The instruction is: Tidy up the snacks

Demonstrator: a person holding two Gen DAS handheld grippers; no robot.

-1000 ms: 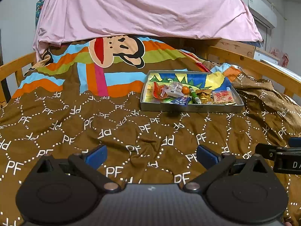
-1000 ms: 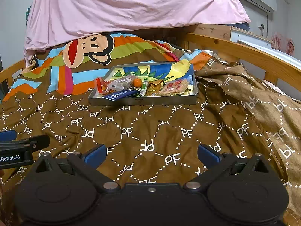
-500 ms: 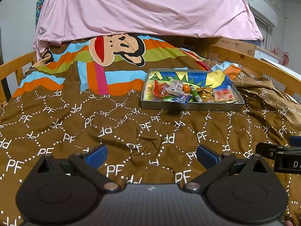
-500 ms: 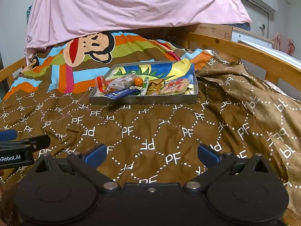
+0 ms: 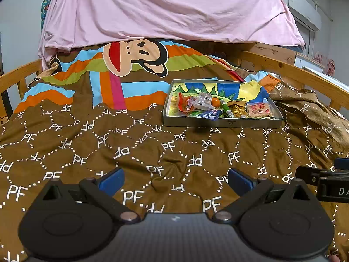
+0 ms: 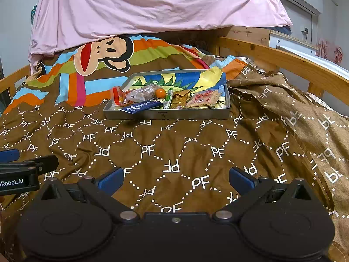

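Left wrist view: my left gripper and right gripper hang spread, empty. Snacks fill the tray at one o'clock: sorted or awaiting sorting, I can't judge.

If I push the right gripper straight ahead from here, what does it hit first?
Probably the brown bedspread: the open right gripper points low over it, with nothing between the fingers. If it clears the cloth, the near wall of the metal tray of snacks comes next. Depth is hard to judge.
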